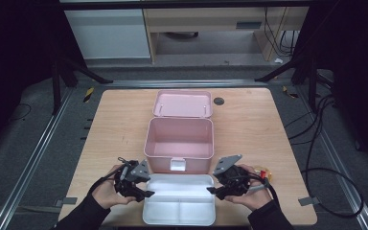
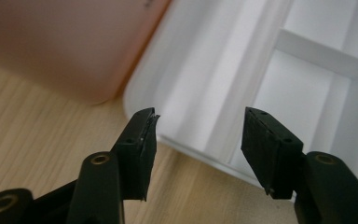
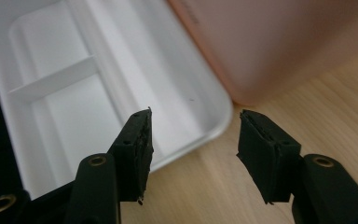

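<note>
High view alone shows the pink box [image 1: 179, 143] open; both grippers' jaws spread beside white tray [image 1: 179, 211].

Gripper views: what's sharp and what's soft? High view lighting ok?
Left gripper view: jaws sharp, pink box blurred, white tray soft. Right gripper view: same, with the tray's bright rim washing out. High view: wooden table evenly lit, surroundings dark.

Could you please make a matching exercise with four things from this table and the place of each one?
Things:
1. open pink plastic box
2. pink plastic lid
3. white divided plastic tray
4. small dark round disc

Places:
a. nearest the person, between both claws
b. table middle
c. right of the lid
d. behind the box

Pairs: 1-b, 2-d, 3-a, 4-c
</note>
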{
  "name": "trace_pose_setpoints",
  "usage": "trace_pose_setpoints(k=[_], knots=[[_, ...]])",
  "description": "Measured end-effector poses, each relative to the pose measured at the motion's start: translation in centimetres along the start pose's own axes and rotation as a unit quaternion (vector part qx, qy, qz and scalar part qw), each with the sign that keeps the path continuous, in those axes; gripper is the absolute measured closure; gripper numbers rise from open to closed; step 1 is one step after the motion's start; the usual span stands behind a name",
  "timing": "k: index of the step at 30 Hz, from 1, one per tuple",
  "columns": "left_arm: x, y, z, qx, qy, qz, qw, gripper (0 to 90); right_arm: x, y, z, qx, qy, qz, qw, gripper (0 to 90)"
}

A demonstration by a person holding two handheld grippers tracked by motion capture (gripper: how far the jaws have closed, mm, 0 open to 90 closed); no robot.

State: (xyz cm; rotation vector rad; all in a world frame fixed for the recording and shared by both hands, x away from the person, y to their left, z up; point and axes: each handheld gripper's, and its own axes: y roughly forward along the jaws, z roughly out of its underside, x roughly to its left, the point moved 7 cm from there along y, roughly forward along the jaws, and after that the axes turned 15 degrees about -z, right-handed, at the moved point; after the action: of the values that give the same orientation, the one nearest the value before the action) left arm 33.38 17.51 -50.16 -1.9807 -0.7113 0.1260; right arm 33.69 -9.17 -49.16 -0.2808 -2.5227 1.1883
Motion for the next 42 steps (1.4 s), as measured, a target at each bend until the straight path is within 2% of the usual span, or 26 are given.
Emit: trace_pose_setpoints(k=[2, 4, 7, 10, 12, 13, 14, 15, 17, 20, 23, 24, 26, 30, 36, 41, 42], knots=[[0.9, -0.2, 0.3, -0.007, -0.034, -0.013, 0.9993, 39.7, -0.8, -0.9, 0.4, -0.019, 0.031, 0.021, 0.9991, 38.9], [1.8, -0.2, 0.7, -0.012, -0.065, -0.03, 0.9973, 36.4, -1.7, -1.7, 1.0, -0.033, 0.061, 0.036, 0.9969, 36.4], [3.5, 0.0, 1.4, -0.015, -0.105, -0.062, 0.9924, 31.7, -3.2, -2.9, 1.9, -0.048, 0.088, 0.077, 0.992, 29.1], [5.3, 0.4, 2.4, -0.014, -0.153, -0.088, 0.9843, 28.8, -4.8, -4.1, 3.2, -0.056, 0.126, 0.113, 0.984, 24.4], [6.2, 0.5, 3.1, -0.005, -0.17, -0.098, 0.9806, 27.7, -5.9, -4.9, 4.2, -0.056, 0.159, 0.132, 0.9767, 22.1], [6.7, 0.6, 3.5, -0.003, -0.179, -0.104, 0.9783, 27.5, -6.3, -5.2, 4.6, -0.055, 0.168, 0.141, 0.974, 22.3], [7.2, 0.6, 3.8, -0.003, -0.192, -0.107, 0.9756, 27.4, -6.7, -5.5, 5.2, -0.052, 0.181, 0.154, 0.9699, 21.6], [7.6, 0.7, 4.1, -0.001, -0.205, -0.109, 0.9727, 27.1, -7.2, -5.8, 5.7, -0.046, 0.19, 0.161, 0.9674, 20.1], [8.1, 1.0, 4.6, 0.0, -0.221, -0.112, 0.9689, 26.7, -7.7, -6.3, 6.7, -0.044, 0.218, 0.168, 0.9605, 19.8], [8.4, 1.5, 5.1, 0.007, -0.227, -0.116, 0.9669, 26.4, -8.3, -6.7, 8.0, -0.033, 0.238, 0.183, 0.9533, 19.6], [8.6, 1.8, 5.3, 0.013, -0.224, -0.122, 0.9669, 26.1, -8.5, -6.6, 8.9, -0.02, 0.252, 0.177, 0.9512, 18.7], [8.6, 1.8, 5.4, 0.011, -0.228, -0.122, 0.966, 26.1, -8.5, -6.4, 9.2, -0.014, 0.254, 0.177, 0.9507, 18.2], [8.7, 1.8, 5.5, 0.012, -0.228, -0.125, 0.9656, 26.1, -8.7, -5.9, 9.7, 0.002, 0.259, 0.175, 0.9497, 17.7], [8.9, 1.7, 5.7, 0.013, -0.231, -0.126, 0.9648, 26.2, -9.1, -5.6, 10.5, 0.023, 0.275, 0.181, 0.9442, 16.8], [8.8, 2.0, 5.9, 0.017, -0.232, -0.122, 0.9649, 26.8, -9.5, -4.8, 11.4, 0.046, 0.288, 0.172, 0.941, 17.2], [8.9, 2.0, 5.9, 0.015, -0.232, -0.122, 0.9648, 27.1, -9.8, -4.5, 11.6, 0.046, 0.298, 0.159, 0.9401, 18.9], [8.9, 2.1, 5.9, 0.015, -0.233, -0.122, 0.9645, 27.1, -9.8, -4.4, 11.7, 0.045, 0.302, 0.16, 0.9386, 19.4]])
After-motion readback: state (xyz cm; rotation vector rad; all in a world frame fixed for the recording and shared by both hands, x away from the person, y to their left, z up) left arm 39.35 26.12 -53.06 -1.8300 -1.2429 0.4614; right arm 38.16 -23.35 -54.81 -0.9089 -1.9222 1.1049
